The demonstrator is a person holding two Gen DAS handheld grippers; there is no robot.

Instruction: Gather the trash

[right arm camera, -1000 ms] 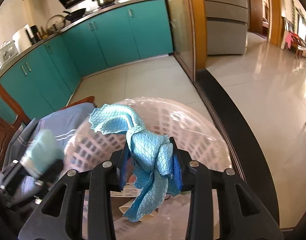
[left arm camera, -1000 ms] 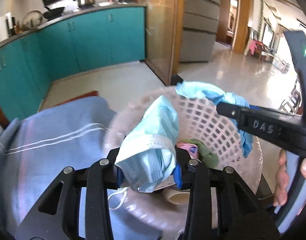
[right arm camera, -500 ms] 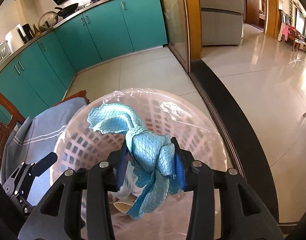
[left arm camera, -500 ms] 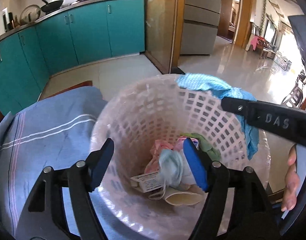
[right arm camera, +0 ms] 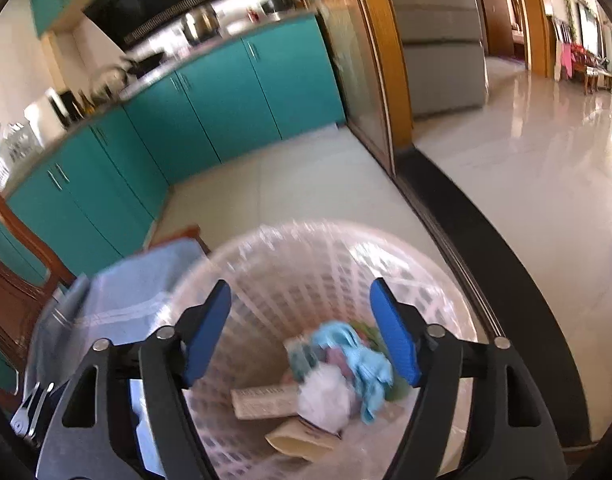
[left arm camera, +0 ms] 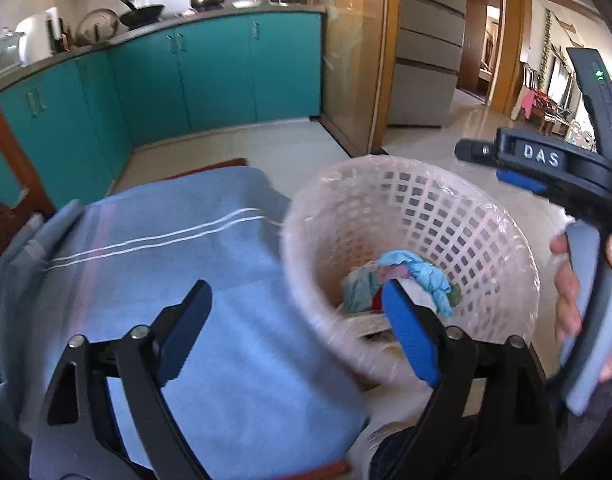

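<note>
Teal kitchen cabinets (left arm camera: 210,76) back the scene. Light-blue knitted cloth (right arm camera: 366,360) now lies inside the pink lattice plastic basket (left arm camera: 426,216); both the right gripper (right arm camera: 302,332) and left gripper (left arm camera: 298,328) have just been opening, jaws apart and empty. Withdraw upward, clear of the rim. Blur hides the lower trash.

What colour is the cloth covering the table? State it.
Light blue with thin white stripes, clearest in the left wrist view.

Our left gripper (left arm camera: 296,336) and right gripper (right arm camera: 300,334) had black frames, blue pads, silver screws; one bore white "DAS" lettering.
</note>
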